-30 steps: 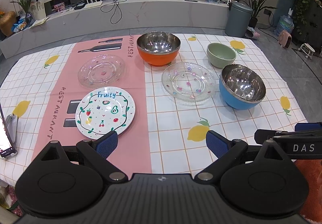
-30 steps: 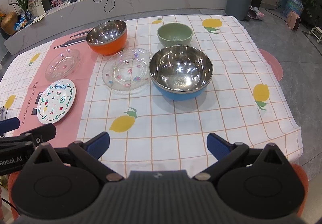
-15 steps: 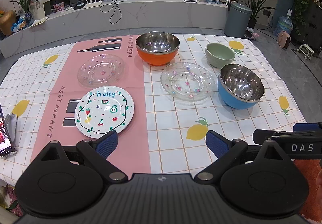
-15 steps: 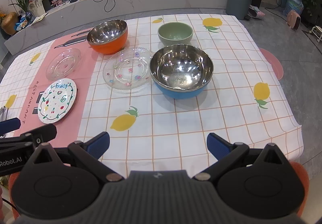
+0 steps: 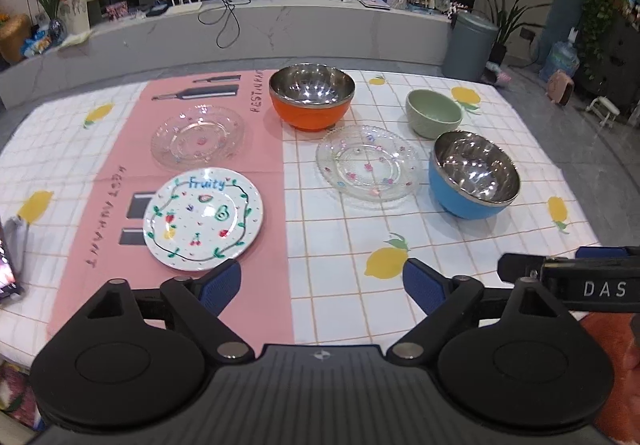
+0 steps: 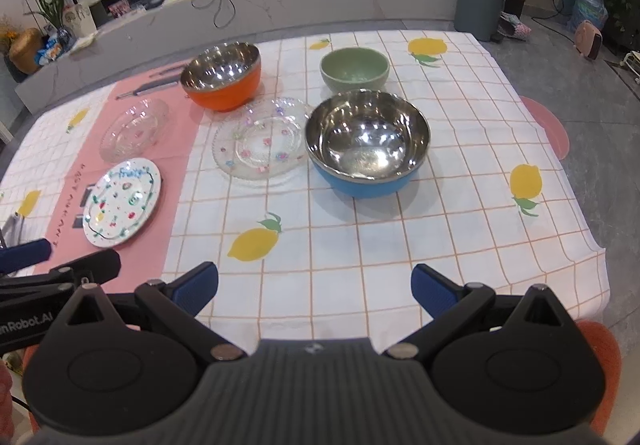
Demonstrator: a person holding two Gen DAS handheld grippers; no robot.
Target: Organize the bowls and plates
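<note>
— Jaws? Both spread wide, empty: left gripper (image 5: 322, 281), right gripper (image 6: 314, 285), over near table edge.
— Blocking? Nothing. Blue bowl (image 6: 366, 151) touching glass plate (image 6: 262, 143); orange bowl (image 5: 312, 97), green bowl (image 5: 434, 119) toward far edge; Fruity plate (image 5: 202, 219) on pink mat (image 5: 264, 149).

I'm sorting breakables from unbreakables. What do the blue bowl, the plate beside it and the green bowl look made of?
Blue bowl: mirror-bright lining, likely stainless steel; matte blue shell, plastic or coated metal.
Plate beside it: see-through, beaded rim, glossy; probably glass, possibly clear plastic.
Green bowl: opaque, thick-walled, soft sheen; looks ceramic, perhaps melamine.
</note>
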